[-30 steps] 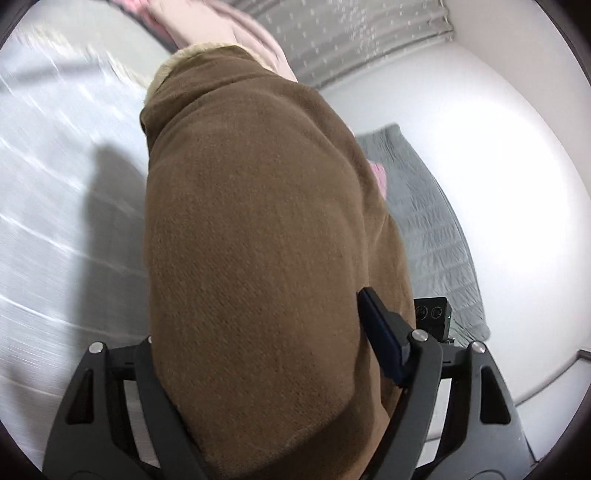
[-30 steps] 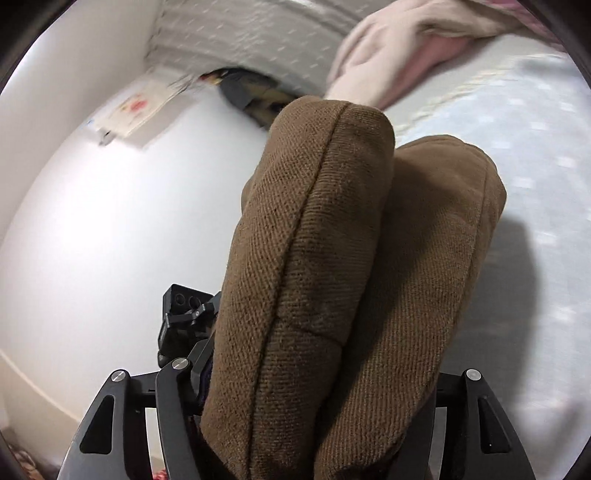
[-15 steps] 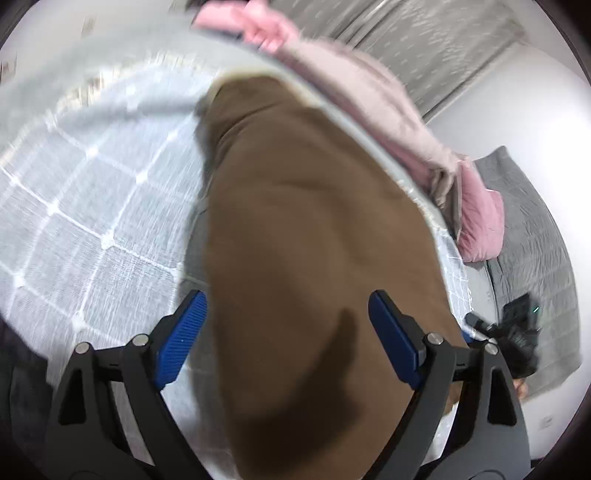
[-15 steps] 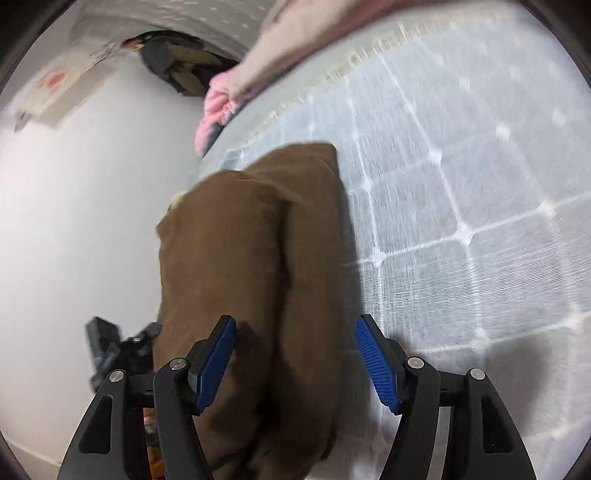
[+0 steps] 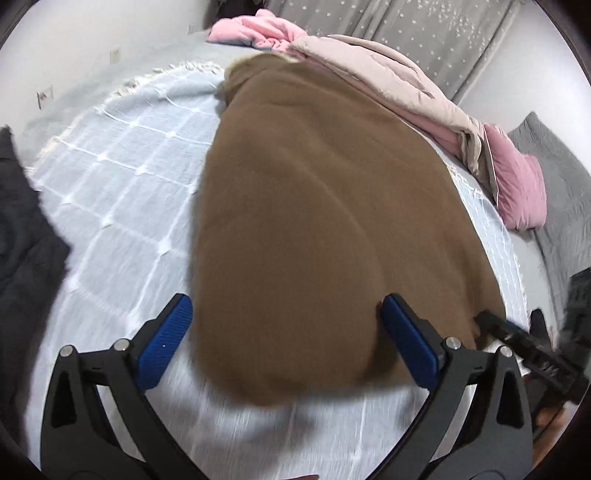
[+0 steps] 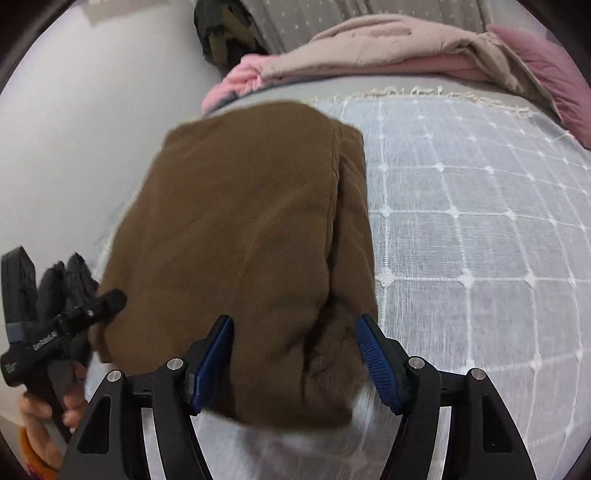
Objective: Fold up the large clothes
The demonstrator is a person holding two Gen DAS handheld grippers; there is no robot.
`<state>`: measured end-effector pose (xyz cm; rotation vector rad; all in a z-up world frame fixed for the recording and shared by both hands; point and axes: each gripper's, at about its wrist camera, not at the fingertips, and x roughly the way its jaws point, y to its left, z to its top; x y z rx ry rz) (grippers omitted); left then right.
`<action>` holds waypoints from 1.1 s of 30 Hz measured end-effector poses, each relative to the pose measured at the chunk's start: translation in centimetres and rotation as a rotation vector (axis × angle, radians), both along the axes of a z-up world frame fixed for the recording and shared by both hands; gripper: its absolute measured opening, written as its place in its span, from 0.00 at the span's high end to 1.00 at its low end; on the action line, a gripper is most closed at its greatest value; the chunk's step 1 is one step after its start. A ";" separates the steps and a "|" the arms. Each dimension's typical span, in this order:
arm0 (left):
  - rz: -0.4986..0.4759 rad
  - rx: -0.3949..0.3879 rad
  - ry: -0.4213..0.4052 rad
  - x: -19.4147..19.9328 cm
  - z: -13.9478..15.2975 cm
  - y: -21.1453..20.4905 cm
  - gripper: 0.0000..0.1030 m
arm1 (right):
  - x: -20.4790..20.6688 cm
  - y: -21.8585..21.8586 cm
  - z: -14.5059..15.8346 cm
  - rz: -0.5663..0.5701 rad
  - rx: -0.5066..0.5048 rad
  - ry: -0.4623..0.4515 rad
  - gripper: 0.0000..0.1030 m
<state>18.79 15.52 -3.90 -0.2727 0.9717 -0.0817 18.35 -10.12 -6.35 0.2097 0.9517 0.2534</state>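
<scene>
My left gripper stands with its jaws spread wide, holding nothing; the blue ribbed pads flank the near end of the folded brown garment, which lies flat just ahead of me on the bed. My right gripper is likewise spread apart and empty, its pads either side of the near edge of the same brown garment, with the cloth lying between and ahead of the fingers rather than pinched.

The garment is a thick, woolly, matte brown fabric, folded into a rounded oblong; from my right side I see a long seam or folded edge running away from me near its right border, with a narrower layer beside it. At its far end, seen from my left, a pale fuzzy collar or lining peeks out.

Under it lies a light blue-grey bedspread with a white stitched grid, small knots at the crossings and a fringed border at the far side. Beyond that sits a heap of beige and pink quilted bedding, soft and puffy, and a pink pillow far to my right. Dark grey fabric lies to the left of my left gripper. Grey star-dotted curtains hang at the back
</scene>
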 end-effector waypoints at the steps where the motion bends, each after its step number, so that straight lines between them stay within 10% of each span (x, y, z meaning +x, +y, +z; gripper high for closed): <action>1: 0.004 0.020 -0.002 -0.9 0.5 -0.2 0.01 | -0.3 0.2 0.3 -0.003 -0.015 -0.014 0.32; 9: 0.013 0.152 0.038 -7.1 1.1 -2.7 0.01 | -9.2 2.3 3.7 -0.138 -0.282 -0.119 0.10; 17: 0.069 0.230 -0.028 -10.1 2.0 -2.0 0.01 | -12.0 4.7 2.3 -0.119 -0.446 -0.130 0.07; 33: 0.085 0.254 -0.045 -11.6 2.1 -1.6 0.01 | -12.1 7.2 2.3 -0.155 -0.362 -0.142 0.07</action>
